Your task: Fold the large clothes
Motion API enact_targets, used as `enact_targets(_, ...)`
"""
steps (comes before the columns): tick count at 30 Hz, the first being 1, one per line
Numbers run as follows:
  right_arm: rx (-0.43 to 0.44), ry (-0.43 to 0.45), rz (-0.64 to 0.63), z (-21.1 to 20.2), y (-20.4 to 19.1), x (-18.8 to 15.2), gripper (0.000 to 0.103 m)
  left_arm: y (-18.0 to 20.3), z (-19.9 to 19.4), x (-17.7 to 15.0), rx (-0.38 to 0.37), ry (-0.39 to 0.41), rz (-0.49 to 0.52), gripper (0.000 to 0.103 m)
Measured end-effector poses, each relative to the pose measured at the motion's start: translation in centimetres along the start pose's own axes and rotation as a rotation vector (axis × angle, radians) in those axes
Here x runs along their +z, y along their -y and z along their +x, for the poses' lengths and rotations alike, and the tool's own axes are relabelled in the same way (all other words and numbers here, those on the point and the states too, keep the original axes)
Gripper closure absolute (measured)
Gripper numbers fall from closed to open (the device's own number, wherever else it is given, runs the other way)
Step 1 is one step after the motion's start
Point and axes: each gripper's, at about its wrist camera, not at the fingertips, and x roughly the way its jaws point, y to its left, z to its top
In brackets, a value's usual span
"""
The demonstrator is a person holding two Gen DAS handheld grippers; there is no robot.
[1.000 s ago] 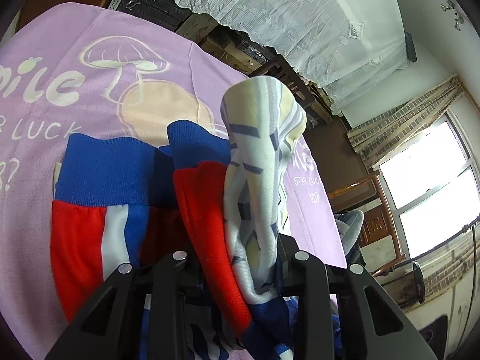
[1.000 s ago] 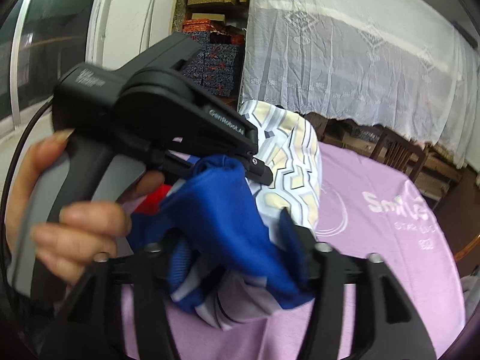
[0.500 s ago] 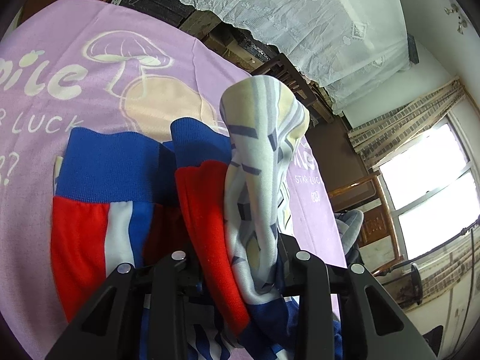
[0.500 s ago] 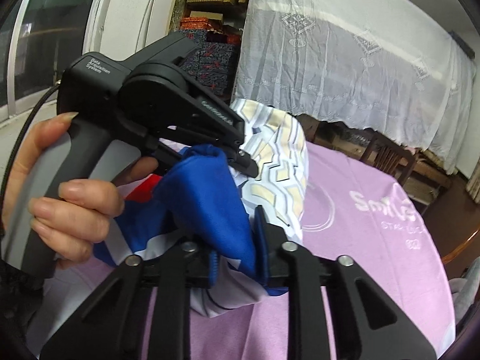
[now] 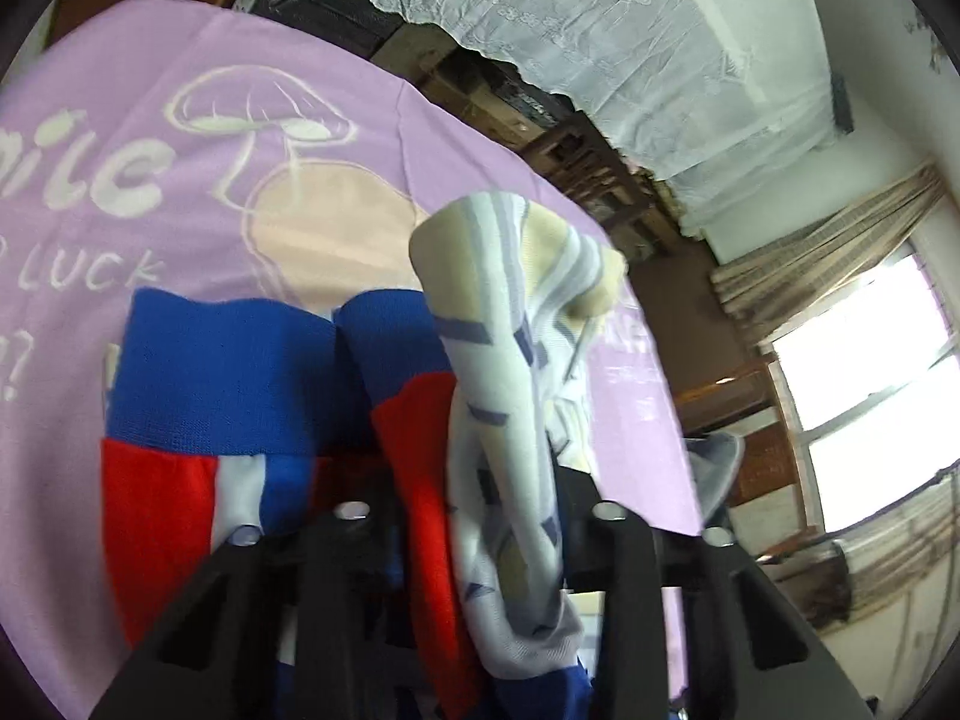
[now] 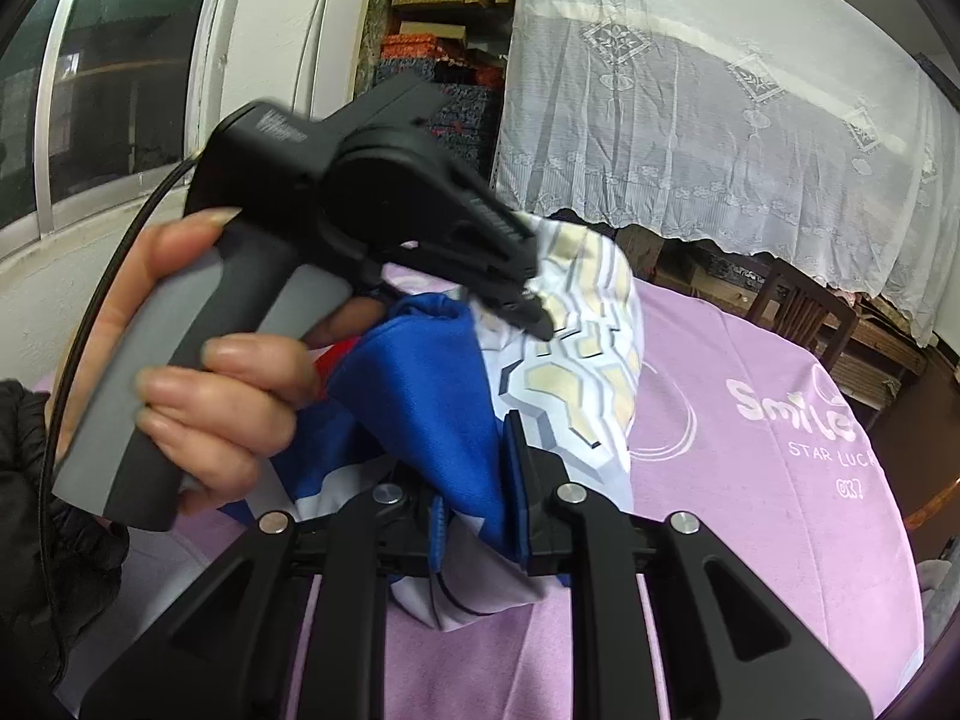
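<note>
Left gripper (image 5: 480, 504) fingers pinching garment (image 5: 504, 396) (red, blue, patterned), right gripper (image 6: 474, 510) likewise clamped

the right gripper (image 6: 474, 516) jaws have drawn closer together, pinching the garment (image 6: 420, 408) tighter.

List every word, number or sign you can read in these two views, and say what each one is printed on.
"Smile" on the purple cloth, last letters cut off at the view's edge.
"STAR LUC", below it on the same cloth, cut off.
"037", below that; the first and last signs are unsure.
"LUCK", on the cloth in the left view.
White print on the left gripper: too blurred to read.
</note>
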Motion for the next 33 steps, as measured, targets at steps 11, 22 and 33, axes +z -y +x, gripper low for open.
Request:
enact_targets(11, 0.17, 0.011, 0.182, -2.0, 2.1, 2.9, 0.095, 3.5, -4.5, -0.3, 0.042, 0.1, 0.099, 0.083)
enact_targets(22, 0.387, -0.173, 0.095, 2.5, -5.9, 5.0, 0.096, -1.6, -10.9, -2.1, 0.286, 0.179, 0.05, 0.081)
enact_targets(33, 0.449, -0.336, 0.105, 7.7, -7.5, 1.7, 0.1, -7.7, -7.7, -3.8, 0.443, 0.089, -0.014, 0.067)
